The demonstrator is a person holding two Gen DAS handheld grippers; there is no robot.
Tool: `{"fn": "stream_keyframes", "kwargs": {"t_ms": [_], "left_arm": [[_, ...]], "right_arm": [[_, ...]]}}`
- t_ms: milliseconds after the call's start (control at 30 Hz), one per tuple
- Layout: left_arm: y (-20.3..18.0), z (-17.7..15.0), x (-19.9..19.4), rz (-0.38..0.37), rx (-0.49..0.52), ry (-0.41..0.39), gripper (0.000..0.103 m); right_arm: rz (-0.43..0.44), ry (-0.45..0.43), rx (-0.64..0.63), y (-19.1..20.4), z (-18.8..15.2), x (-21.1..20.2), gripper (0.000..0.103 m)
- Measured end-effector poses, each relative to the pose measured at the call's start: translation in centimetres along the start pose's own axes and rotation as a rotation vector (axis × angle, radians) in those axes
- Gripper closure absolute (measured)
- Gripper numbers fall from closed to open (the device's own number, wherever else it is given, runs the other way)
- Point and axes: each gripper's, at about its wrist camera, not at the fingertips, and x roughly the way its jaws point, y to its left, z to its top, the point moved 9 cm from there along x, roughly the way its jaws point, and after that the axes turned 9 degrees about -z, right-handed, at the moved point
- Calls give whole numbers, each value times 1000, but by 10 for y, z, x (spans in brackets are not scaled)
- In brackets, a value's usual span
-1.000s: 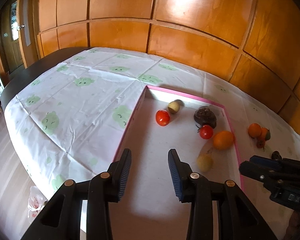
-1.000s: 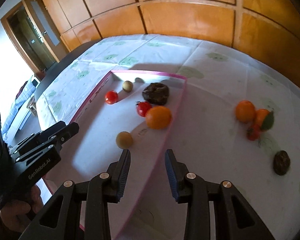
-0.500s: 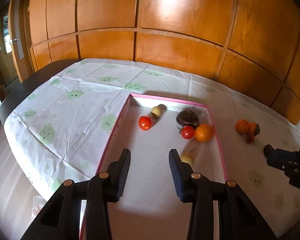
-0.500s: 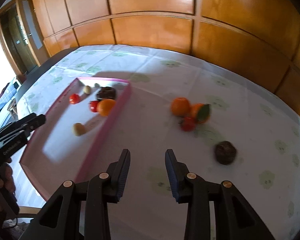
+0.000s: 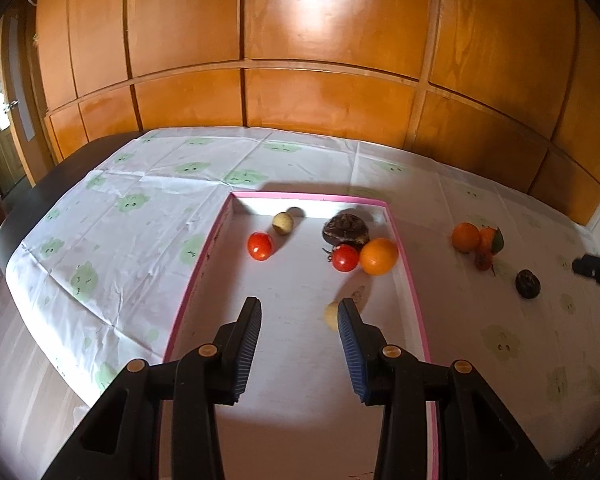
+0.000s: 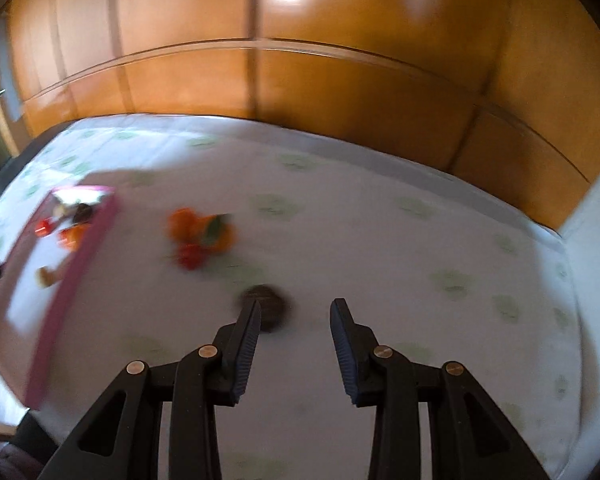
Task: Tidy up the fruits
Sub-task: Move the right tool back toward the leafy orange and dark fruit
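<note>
Wooden panels (image 5: 320, 92) back the whole scene, orange-brown and glossy. Below them a desk (image 5: 140, 216) carries a white cloth printed with green blobs. On the cloth lies a tray (image 5: 196, 276) with a pink rim and a white floor.

Inside the tray, toward its far end, sit a dark lumpy fruit (image 5: 346, 230), an orange (image 5: 379, 256) touching a tomato (image 5: 345, 257), a second tomato (image 5: 259, 245) further left, and a small pale ball (image 5: 283, 223) near the far wall. Another pale ball (image 5: 331, 315) lies nearer, partly hidden behind one finger of the left tool (image 5: 299, 312).

Out on the cloth, right of the tray, a cluster lies close together: a tangerine (image 5: 465, 237), a second one with a green leaf (image 5: 489, 238), and a small red fruit (image 5: 483, 260). A dark round fruit (image 5: 527, 284) lies apart from them, nearer the right edge.

Left tool hovers over the tray floor, its blue-padded fingers spread apart with nothing between them. In its view the tip of the right tool shows at the far right edge.

The right wrist view is smeared by motion. The right tool (image 6: 295, 309) hangs over bare cloth, fingers spread and empty; the dark round fruit (image 6: 266, 304) lies just beyond its left finger, partly behind it. The cluster and tray show as blurs to the left.
</note>
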Motion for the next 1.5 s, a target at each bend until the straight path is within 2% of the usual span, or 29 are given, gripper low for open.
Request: {"fn": "stream_keyframes", "kwargs": {"t_ms": [100,200,333,933,1500], "left_arm": [[-9,0,1,-13,20,6,63],[-20,-1,4,-25,48,20,63],[-34,-3,8,-41,69,33,63],[-108,12,30,-114,220,64,63],[-156,15,65,-182,271,117,63]], "right_arm": [[-51,52,113,-42,-11,27,67],[-71,178,225,-70,-29,50,67],[-59,207,304,-85,-31,55,67],[-4,183,327,-78,-26,48,67],[36,178,342,-76,-23,45,67]]}}
